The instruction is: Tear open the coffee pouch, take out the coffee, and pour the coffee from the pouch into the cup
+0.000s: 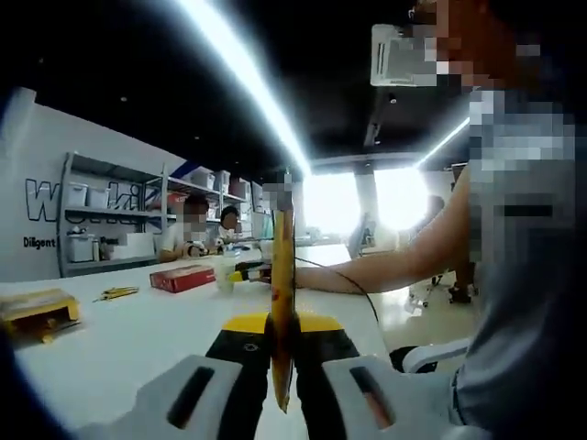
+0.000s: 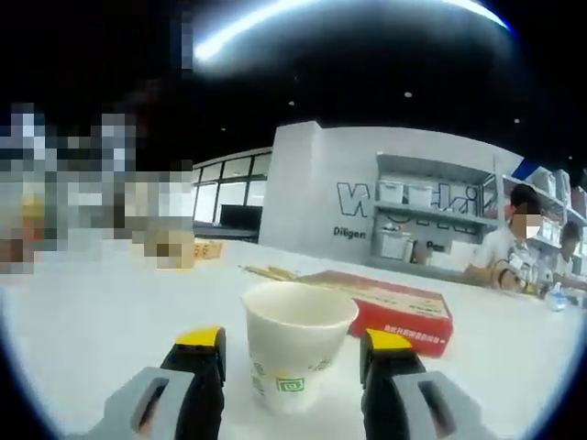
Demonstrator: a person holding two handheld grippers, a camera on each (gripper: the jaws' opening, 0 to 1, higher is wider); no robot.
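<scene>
The white tabletop (image 2: 110, 312) spreads under both my tools, and I keep the work over it so any spill lands there. On it, behind the cup, lies a red box (image 2: 404, 312), set back far enough to leave me room. The white paper cup (image 2: 298, 353) stands upright on the tabletop between the fingers of my right gripper (image 2: 295, 353), which are spread wide on either side of it. I cannot tell if either finger touches the cup wall; I judge they bracket it to steady it for pouring. My left gripper (image 1: 282, 385) has its fingers pinched tight on the yellow coffee pouch (image 1: 282, 302), held edge-on and upright above the tabletop, so that its top rises clear for tearing. Seen edge-on, the pouch shows none of its face, and its top end is masked, so I cannot say whether it is torn open. A person's bare forearm (image 1: 385, 270) reaches across behind the pouch; its hand is hidden.
</scene>
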